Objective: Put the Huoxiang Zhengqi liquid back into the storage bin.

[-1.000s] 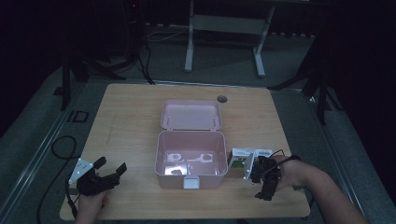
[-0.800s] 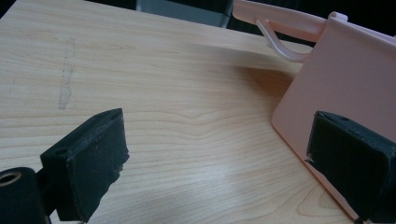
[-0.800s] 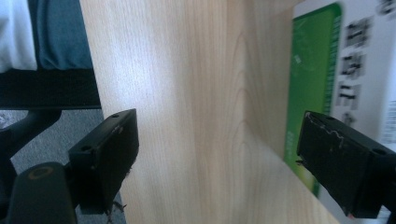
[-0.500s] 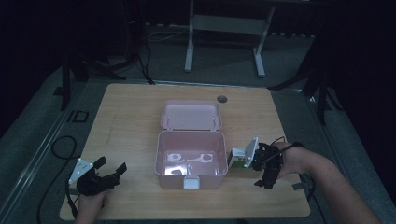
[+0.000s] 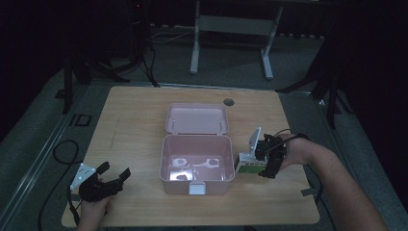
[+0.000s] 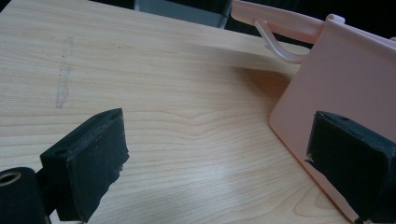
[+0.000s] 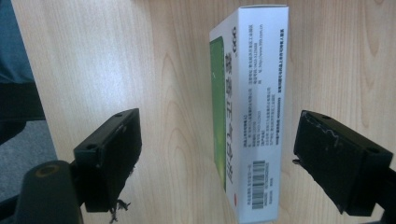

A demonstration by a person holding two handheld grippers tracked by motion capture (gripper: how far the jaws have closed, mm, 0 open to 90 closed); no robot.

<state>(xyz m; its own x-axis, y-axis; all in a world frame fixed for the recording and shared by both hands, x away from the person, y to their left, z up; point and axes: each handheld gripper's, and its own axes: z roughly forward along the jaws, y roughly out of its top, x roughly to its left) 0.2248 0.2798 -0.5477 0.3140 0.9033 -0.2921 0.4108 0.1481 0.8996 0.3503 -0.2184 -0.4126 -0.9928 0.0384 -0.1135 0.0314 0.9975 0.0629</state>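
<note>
Cardboard box (image 7: 252,116), flat and printed, sits between the right claw's (image 7: 217,149) spread jaws; left claw (image 6: 219,163) spread.

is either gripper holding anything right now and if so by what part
Nothing is held. The right gripper is open, its jaws to either side of the white and green box without touching it. The left gripper is open over bare table beside the pink case.

My right gripper (image 5: 267,161) covers part of the box (image 5: 250,165) in the high view, so can't tell box's full outline there. Print on box (image 7: 252,121) too small to read. Pink case (image 6: 341,98) cut off by right edge in left gripper view; case contents (image 5: 195,163) just pale blurs.
</note>
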